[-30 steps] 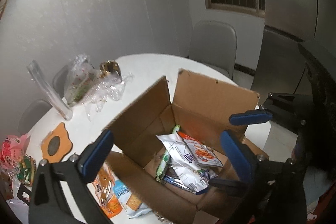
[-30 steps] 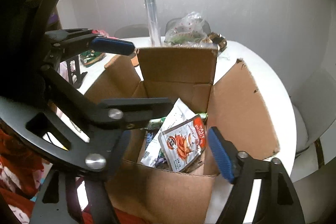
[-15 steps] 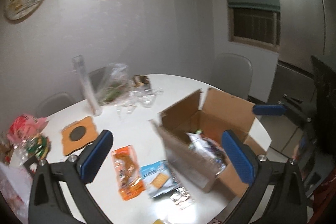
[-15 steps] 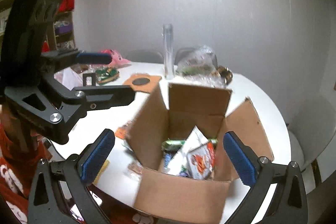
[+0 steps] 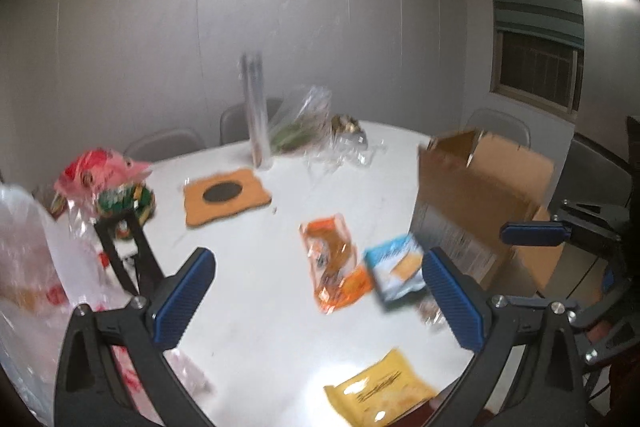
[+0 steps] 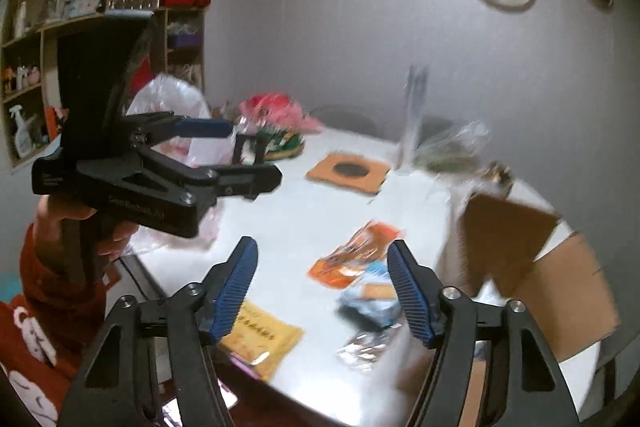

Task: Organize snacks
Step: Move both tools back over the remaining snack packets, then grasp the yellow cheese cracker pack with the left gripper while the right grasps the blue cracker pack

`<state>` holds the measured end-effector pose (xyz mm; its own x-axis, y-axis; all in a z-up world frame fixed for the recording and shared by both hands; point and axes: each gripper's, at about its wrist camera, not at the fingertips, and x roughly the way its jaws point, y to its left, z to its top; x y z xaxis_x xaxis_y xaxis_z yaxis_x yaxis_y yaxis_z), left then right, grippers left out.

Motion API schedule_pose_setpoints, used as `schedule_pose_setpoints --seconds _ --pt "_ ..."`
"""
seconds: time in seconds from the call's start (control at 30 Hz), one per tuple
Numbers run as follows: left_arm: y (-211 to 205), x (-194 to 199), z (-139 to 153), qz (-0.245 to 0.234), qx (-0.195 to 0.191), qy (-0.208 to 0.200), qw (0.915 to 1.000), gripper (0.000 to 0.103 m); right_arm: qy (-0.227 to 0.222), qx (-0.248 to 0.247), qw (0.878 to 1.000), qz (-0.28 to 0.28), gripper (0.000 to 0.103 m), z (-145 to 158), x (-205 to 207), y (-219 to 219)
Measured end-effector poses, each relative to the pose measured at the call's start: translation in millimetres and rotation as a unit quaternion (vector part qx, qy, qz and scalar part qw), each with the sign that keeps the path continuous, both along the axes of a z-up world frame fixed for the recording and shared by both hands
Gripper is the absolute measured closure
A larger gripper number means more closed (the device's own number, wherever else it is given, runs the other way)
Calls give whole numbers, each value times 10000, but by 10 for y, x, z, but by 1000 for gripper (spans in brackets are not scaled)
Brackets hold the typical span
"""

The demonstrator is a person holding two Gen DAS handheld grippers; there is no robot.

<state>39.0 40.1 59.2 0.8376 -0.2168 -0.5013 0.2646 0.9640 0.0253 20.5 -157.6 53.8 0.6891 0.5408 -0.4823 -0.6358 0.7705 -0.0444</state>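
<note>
Blurring hides print on yellow packet (image 5: pixel 380 393).

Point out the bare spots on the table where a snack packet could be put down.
Bare white table lies between the cork coaster, the orange snack packet and the yellow packet. Another patch lies behind the orange packet, toward the clear bags. It is crowded beside the cardboard box and at the left edge.

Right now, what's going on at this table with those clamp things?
A person is sorting snacks into the cardboard box, holding a gripper in each hand. Both the left gripper and right gripper are empty; the right's jaws are closing on nothing. An orange packet, blue packet and yellow packet lie loose on the table.
</note>
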Motion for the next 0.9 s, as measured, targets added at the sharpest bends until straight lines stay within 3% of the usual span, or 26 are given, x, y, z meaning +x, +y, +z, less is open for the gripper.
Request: schedule_pose_setpoints --seconds 0.2,0.37,0.53,0.7,0.8,0.9 --pt "131 -24 -594 -490 -99 498 9975 1 816 -5 9967 39 44 -541 196 227" --pt "-22 -77 -1019 -1422 -96 926 9854 1 1275 -87 9917 -162 44 -995 264 225" --pt "-199 -131 -1255 -1922 176 1117 9748 1 1496 -136 9878 -409 44 -1275 336 97" --pt "-282 -190 -1400 -2124 440 1178 9691 1 1568 -136 9864 -477 44 -1314 356 38" --pt "-319 -170 -1465 -1968 664 1197 9709 1 1639 -104 9854 -451 44 -1338 384 36" --pt "-285 -92 -1473 -1885 553 1288 9720 1 1671 -126 9850 -412 44 -1362 429 72"
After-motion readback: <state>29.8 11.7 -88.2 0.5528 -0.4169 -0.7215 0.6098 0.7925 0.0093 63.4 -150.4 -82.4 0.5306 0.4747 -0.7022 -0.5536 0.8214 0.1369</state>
